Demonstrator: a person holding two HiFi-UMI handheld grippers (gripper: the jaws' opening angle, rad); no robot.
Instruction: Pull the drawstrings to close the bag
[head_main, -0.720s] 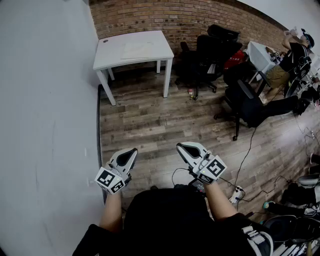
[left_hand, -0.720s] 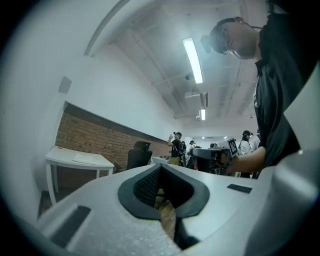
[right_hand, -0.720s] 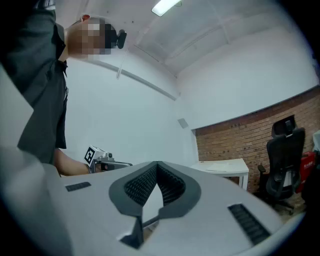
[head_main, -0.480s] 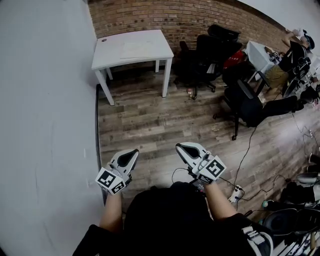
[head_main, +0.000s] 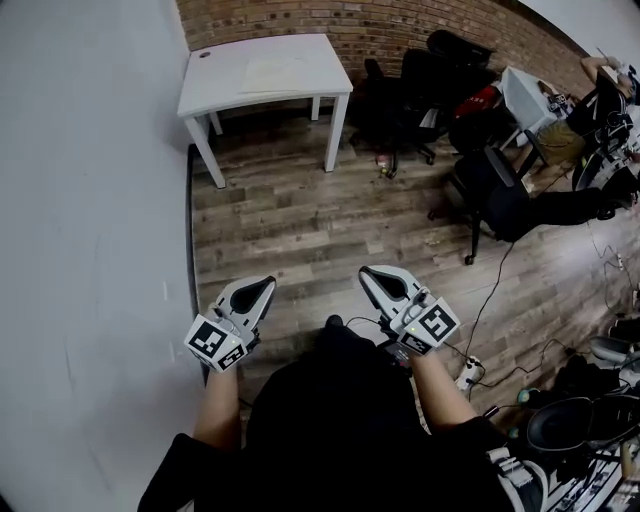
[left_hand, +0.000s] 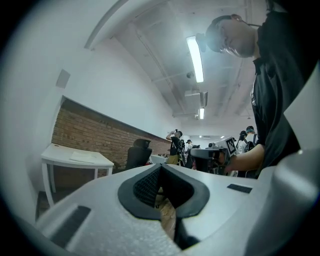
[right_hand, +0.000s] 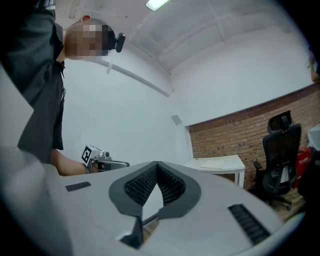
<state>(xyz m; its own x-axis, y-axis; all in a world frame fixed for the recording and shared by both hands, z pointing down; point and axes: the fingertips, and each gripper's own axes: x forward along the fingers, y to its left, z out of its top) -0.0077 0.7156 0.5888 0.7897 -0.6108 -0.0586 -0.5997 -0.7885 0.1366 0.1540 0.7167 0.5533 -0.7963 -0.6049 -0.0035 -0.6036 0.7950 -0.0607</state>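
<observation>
A: How do the grippers stand?

B: Both are closed on nothing. The left gripper (head_main: 258, 290) has its jaws together at the tips in the left gripper view (left_hand: 161, 167), and only floor (head_main: 300, 230) shows in the small gap behind the pads. The right gripper (head_main: 378, 280) is the same in its own view (right_hand: 156, 165). Each is held level in front of the person's body, side by side and apart, over the wood floor beside the grey wall (head_main: 90, 250).

A: And the bag?

B: I can't pick it out for certain. A flat pale thing (head_main: 275, 72) lies on the white table (head_main: 215, 90), about mid-top and nearer the right edge than the left. It is too small to say whether it is the bag. Both gripper views catch it too (left_hand: 87, 156) (right_hand: 210, 160), flat on the top.

A: How far is it from the grippers?

B: Well apart. The table stands at the brick wall (head_main: 330, 20), with bare floor between it and the jaws. Black chairs (head_main: 420, 90) stand to its right.
</observation>
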